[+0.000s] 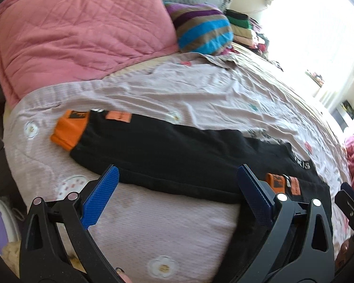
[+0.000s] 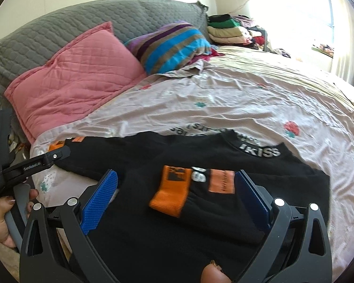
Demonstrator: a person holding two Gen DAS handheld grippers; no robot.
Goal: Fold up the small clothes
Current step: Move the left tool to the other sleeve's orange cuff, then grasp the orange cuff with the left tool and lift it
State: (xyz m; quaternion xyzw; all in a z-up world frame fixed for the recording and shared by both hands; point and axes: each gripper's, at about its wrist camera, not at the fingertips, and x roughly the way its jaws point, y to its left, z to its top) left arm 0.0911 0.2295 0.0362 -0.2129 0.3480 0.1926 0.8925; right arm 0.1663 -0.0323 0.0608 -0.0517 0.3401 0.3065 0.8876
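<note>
Right tool [image 2: 175, 194] spread wide, gripping nothing, hovering over the folded-in sleeve with its orange cuff [image 2: 171, 194] on the black sweatshirt [image 2: 139, 224]; left tool [image 1: 177, 194] equally wide and empty, at the garment's near edge. Sweatshirt lies flat on the bed [image 1: 153, 224], other sleeve stretched out to its orange cuff [image 1: 69, 129]. Judged step: sleeves mid-fold — next calls for pinching that outstretched sleeve and bringing it across the body.
</note>
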